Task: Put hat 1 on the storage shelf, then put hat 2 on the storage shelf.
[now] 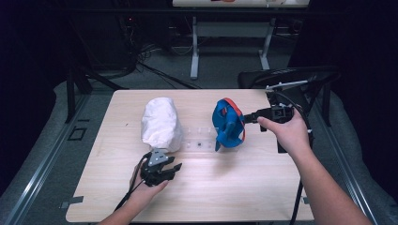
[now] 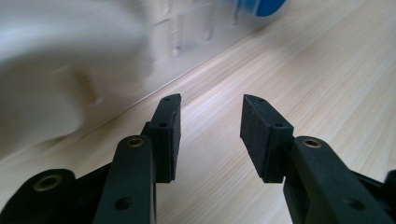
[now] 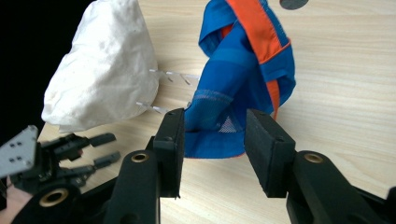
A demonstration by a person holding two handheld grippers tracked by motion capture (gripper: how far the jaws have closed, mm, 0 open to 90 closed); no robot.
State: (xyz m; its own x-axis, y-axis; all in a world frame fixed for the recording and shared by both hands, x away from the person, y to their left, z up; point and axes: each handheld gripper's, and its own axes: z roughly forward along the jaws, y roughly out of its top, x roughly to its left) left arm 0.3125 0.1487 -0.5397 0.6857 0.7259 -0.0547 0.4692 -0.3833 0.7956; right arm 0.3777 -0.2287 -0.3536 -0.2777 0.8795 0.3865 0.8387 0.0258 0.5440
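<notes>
A crumpled blue and orange garment (image 1: 229,123) stands heaped right of the table's middle. My right gripper (image 1: 248,117) is at its right side. In the right gripper view the jaws are open (image 3: 215,135), with the blue hem (image 3: 219,140) just past their tips. A white cloth bundle (image 1: 162,124) sits left of centre. My left gripper (image 1: 177,168) is open, low over the bare wood in front of that bundle, nothing between its jaws (image 2: 212,107). A low clear plastic rack (image 1: 199,138) lies between the two cloths.
The light wooden table (image 1: 225,187) has bare wood along its front half. A black chair (image 1: 291,77) stands at the far right corner. Beyond it are a white desk's legs (image 1: 195,47) and floor cables (image 1: 150,65). The left gripper (image 3: 100,149) also appears in the right gripper view.
</notes>
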